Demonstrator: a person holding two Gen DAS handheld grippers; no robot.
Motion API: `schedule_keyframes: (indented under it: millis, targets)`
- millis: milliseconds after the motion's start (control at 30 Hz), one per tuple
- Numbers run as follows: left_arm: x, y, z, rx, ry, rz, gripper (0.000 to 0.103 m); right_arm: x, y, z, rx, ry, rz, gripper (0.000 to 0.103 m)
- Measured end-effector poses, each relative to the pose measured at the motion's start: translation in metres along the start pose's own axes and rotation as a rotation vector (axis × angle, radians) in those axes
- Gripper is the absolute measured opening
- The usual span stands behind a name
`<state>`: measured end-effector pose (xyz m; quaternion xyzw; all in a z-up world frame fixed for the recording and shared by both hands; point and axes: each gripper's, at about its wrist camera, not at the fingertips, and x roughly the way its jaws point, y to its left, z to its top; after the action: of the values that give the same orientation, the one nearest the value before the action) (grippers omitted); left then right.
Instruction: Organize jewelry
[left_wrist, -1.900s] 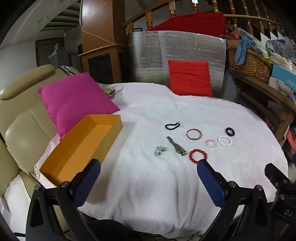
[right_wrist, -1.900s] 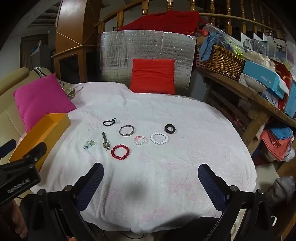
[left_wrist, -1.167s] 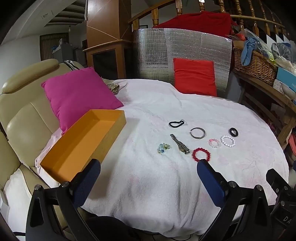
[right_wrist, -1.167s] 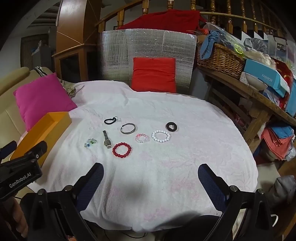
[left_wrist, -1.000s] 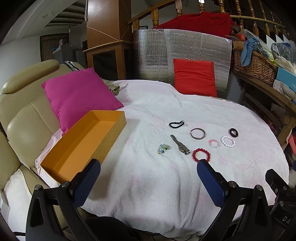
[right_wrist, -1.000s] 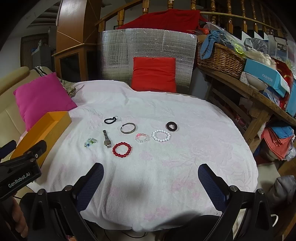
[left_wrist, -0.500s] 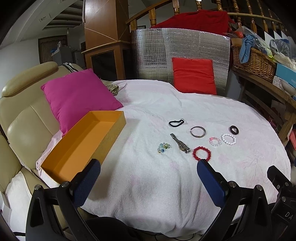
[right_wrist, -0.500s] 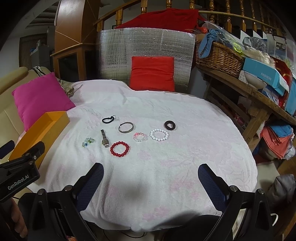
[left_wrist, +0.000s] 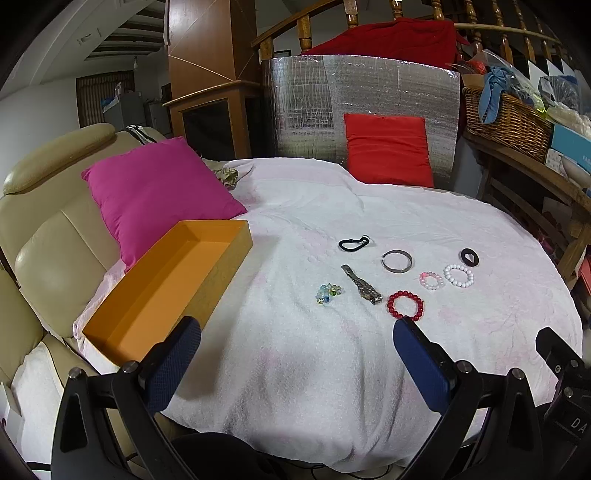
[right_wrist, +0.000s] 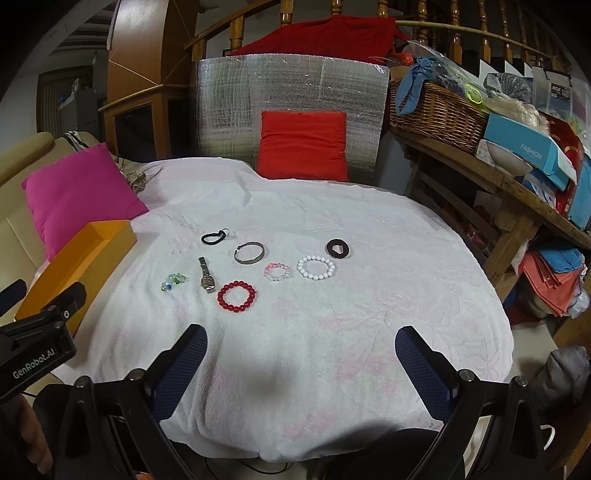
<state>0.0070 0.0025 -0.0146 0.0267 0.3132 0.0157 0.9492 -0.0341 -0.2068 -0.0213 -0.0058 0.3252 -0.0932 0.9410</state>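
Note:
Jewelry lies spread on a white cloth: a red bead bracelet (left_wrist: 405, 304) (right_wrist: 236, 292), a metal watch (left_wrist: 361, 284) (right_wrist: 207, 279), glass beads (left_wrist: 327, 292) (right_wrist: 172, 281), a silver bangle (left_wrist: 396, 261) (right_wrist: 250, 252), a pink bead bracelet (left_wrist: 431, 280) (right_wrist: 276, 271), a white bead bracelet (left_wrist: 458, 275) (right_wrist: 316, 267), a black ring (left_wrist: 469, 256) (right_wrist: 337, 248) and a black loop (left_wrist: 353, 244) (right_wrist: 214, 237). An empty orange box (left_wrist: 173, 280) (right_wrist: 79, 258) stands at the left. My left gripper (left_wrist: 297, 356) and right gripper (right_wrist: 301, 358) are open, empty, near the front edge.
A pink pillow (left_wrist: 157, 199) leans on a beige sofa behind the box. A red pillow (left_wrist: 388, 153) and silver foil panel (left_wrist: 362, 110) stand at the back. A wooden shelf with a wicker basket (right_wrist: 436, 109) and boxes runs along the right.
Both views have shifted only slightly. Nothing on the cloth has moved and both grippers stay open.

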Motion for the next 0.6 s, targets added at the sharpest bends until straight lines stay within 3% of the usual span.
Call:
schedule_keyframes:
  millis: [600]
  targets:
    - [0.0052, -0.0069, -0.0017, 0.027, 0.009, 0.007, 0.103, 0.0077, -0.0043, -0.0002, 0.005, 0.014, -0.002, 0.103]
